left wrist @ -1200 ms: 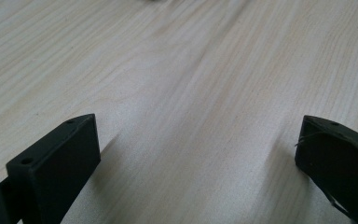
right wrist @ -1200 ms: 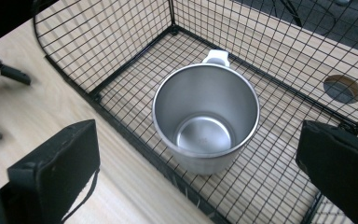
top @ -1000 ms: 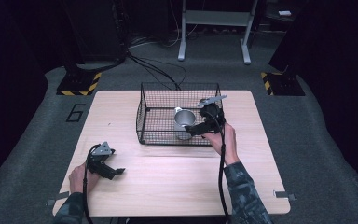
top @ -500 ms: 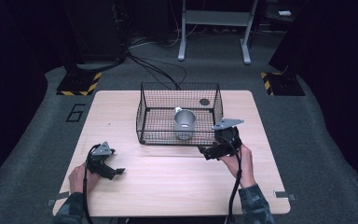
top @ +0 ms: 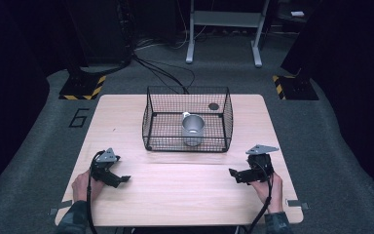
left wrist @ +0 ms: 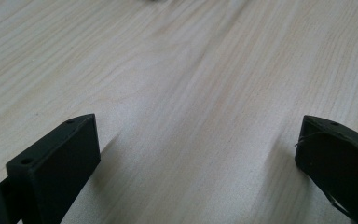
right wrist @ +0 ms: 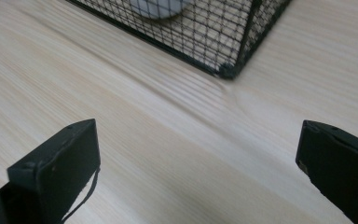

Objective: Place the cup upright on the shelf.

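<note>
Metal cup (top: 193, 127): upright inside wire basket (top: 151, 122).
Right hand-held gripper (top: 237, 175): released, jaws wide, on bench (top: 175, 190).
Left hand-held gripper (top: 119, 179): released, holding nothing.

Both grippers are matte black with blocky, square-ended jaws. The left gripper (top: 111, 170) and the right gripper (top: 246, 174) each carry a grey three-cornered plate on top and trail a thin black cable. A small screw hole marks each jaw tip. The sleeves are dark and patterned.
</note>
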Motion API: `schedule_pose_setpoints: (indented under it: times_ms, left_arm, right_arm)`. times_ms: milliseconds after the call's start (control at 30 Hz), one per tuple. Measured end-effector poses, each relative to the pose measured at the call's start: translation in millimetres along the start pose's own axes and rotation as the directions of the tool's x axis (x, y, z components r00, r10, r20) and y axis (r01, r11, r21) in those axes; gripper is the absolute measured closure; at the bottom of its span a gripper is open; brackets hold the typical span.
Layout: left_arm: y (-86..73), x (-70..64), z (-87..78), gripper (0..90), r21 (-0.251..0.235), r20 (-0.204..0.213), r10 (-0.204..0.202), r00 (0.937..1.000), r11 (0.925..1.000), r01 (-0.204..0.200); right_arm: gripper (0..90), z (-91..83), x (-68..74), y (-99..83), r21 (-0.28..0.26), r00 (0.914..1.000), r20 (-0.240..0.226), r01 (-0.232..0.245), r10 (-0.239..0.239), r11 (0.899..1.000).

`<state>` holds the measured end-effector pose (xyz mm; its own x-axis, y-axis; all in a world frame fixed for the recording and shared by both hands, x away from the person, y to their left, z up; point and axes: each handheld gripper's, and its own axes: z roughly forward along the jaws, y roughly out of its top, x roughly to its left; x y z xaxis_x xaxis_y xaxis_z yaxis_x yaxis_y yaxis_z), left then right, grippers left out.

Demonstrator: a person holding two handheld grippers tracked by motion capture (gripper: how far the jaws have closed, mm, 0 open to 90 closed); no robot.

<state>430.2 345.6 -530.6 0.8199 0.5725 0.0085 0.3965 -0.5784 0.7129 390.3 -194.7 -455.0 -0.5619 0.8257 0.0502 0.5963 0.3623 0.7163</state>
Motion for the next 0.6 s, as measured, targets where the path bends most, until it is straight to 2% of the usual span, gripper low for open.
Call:
schedule_pose_setpoints:
  times_ms: [100,167,200,233,300,367,533,600]
  left_arm:
    - [-0.1,0.1,0.2,0.0,-0.002,0.001,0.0,1.0,1.0,0.0]
    - [-0.1,0.1,0.2,0.0,-0.002,0.001,0.001,1.0,1.0,-0.001]
    - [-0.1,0.1,0.2,0.0,-0.002,0.001,0.001,1.0,1.0,-0.001]
    - [-0.1,0.1,0.2,0.0,-0.002,0.002,0.0,1.0,1.0,0.0]
    - [0.0,0.2,0.1,0.0,-0.002,0.001,0.003,1.0,1.0,-0.003]
    - [-0.1,0.1,0.2,0.0,-0.002,0.001,0.0,1.0,1.0,0.0]
    - [-0.1,0.1,0.2,0.0,-0.002,0.001,0.0,1.0,1.0,0.0]
    - [0.0,0.1,0.2,0.0,-0.002,0.001,0.001,1.0,1.0,-0.001]
  right_arm:
    - [0.0,2.0,-5.9,-14.0,0.003,0.9997,0.008,-0.024,0.024,1.0]
    - [0.0,5.0,-13.8,-30.7,0.013,0.9982,0.016,-0.057,0.057,0.998]
    - [0.0,5.0,-13.8,-30.7,0.013,0.9982,0.016,-0.057,0.057,0.998]
    - [0.0,6.8,-21.0,-44.3,0.012,0.9962,0.03,-0.083,0.082,0.996]
    - [0.0,7.4,-23.6,-48.6,0.009,0.9951,0.032,-0.094,0.093,0.996]
    - [0.0,8.8,-33.4,-67.2,0.016,0.9916,0.053,-0.119,0.118,0.993]
    - [0.0,9.9,-43.8,-82.7,0.017,0.9888,0.063,-0.136,0.135,0.991]
    - [0.0,8.6,-46.0,-86.7,-0.006,0.9876,0.079,-0.135,0.135,0.991]
